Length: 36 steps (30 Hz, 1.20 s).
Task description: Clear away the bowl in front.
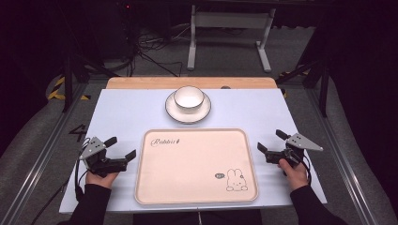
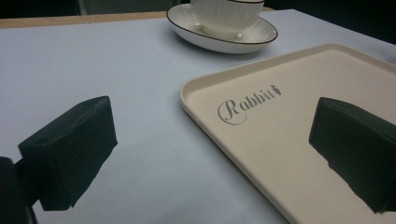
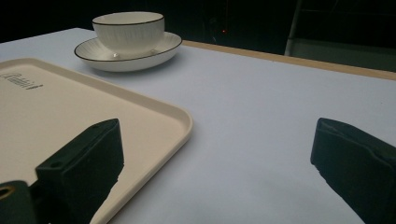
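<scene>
Left tool (image 1: 121, 149): bare pale-blue tabletop (image 1: 122, 112) ahead, open passage. Raised rim of the cream rectangular plastic tray (image 1: 196, 166) lies just beside its inner jaw. Right tool (image 1: 271, 144): same rim at its inner side, bare surface outward. Ahead of both, beyond the tray: white ribbed ceramic cup (image 1: 188, 98) on its black-rimmed saucer (image 1: 187, 112).

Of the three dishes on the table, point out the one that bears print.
The cream tray nearest the person: it bears "Rabbit" lettering and a rabbit drawing. The bowl and saucer behind it are plain white, dark-rimmed.

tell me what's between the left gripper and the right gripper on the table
The cream tray lies between the left gripper and the right gripper, clear in the high view. Both grippers' fingers stand open, holding nothing.
</scene>
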### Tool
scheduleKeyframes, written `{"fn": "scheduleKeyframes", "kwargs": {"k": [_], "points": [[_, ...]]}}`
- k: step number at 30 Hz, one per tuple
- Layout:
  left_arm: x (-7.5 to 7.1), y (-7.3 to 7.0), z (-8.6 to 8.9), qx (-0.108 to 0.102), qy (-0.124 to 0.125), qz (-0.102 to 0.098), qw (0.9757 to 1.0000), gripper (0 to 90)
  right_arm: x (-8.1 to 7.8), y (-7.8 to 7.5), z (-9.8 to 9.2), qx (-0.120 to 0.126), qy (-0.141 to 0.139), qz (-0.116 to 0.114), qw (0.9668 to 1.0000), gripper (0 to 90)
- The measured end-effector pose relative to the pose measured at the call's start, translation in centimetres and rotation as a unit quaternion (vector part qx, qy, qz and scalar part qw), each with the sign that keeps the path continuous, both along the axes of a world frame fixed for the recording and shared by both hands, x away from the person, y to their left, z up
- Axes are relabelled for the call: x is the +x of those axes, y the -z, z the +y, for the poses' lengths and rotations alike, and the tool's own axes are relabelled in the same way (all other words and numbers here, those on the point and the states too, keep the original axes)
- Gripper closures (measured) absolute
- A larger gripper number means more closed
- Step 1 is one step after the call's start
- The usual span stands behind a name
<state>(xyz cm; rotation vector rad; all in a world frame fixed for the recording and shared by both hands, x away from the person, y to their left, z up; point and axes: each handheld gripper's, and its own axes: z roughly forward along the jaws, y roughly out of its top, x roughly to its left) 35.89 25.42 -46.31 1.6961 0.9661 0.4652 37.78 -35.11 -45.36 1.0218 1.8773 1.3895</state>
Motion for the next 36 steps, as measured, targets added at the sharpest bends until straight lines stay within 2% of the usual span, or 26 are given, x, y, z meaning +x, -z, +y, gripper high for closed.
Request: {"fn": "scheduleKeyframes", "kwargs": {"k": [25, 30, 33, 36], "points": [[0.0, -0.3, 0.2, -0.01, -0.007, 0.006, 0.9999, 1.5, 0.0, 0.0, 0.0, -0.001, 0.0, 0.0, 1.0, 3.1], [-0.3, -0.7, 0.1, -0.003, -0.006, 0.001, 1.0, 1.5, 0.0, 0.0, 0.0, -0.001, 0.0, 0.0, 1.0, 3.1], [-0.5, -1.2, -0.2, 0.012, 0.002, -0.01, 0.9999, 1.5, 0.0, 0.0, 0.0, -0.001, -0.001, 0.0, 1.0, 3.1], [-0.6, -1.7, -0.4, 0.015, 0.006, -0.018, 0.9997, 1.5, 0.0, 0.0, 0.0, -0.002, -0.001, 0.0, 1.0, 3.1]]}}
